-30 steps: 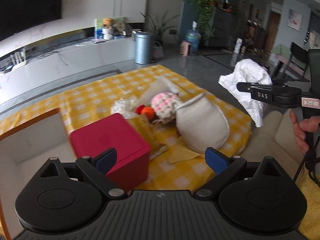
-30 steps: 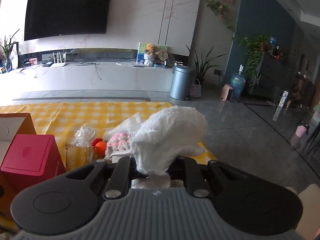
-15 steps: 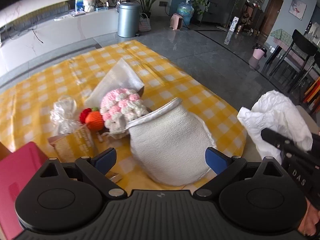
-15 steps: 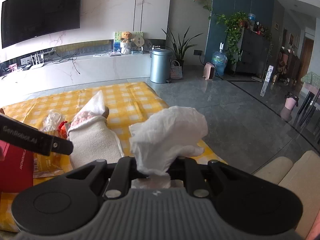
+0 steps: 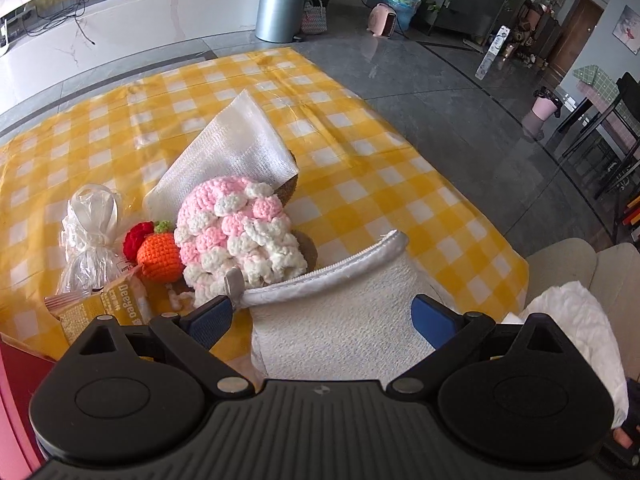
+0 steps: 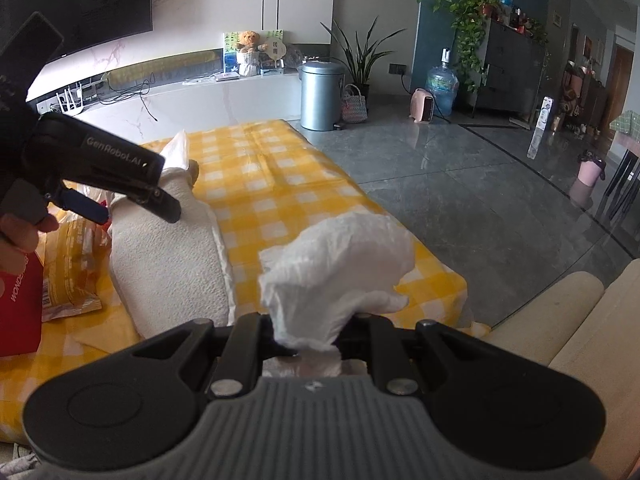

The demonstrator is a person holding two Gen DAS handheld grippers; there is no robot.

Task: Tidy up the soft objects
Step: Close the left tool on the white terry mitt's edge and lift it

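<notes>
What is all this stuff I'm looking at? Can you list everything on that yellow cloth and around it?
Checked cloth: one, yellow and white, spread under the things.
Fluffy pouch: one, white, zip edge, nearest the left gripper.
Crochet bouquet: one, pink and white, behind the pouch, in a white mesh wrap.
Crochet fruits: two, orange and red, left of the bouquet.
Clear plastic bag: one, far left.
Snack packet: one, yellow, near left.
Red box: one, left edge.
Bin: one, grey, on the floor beyond.
Crumpled tissue: one, white, in the right gripper.
Left gripper: open, over the pouch.
Right gripper: shut on the tissue.
</notes>
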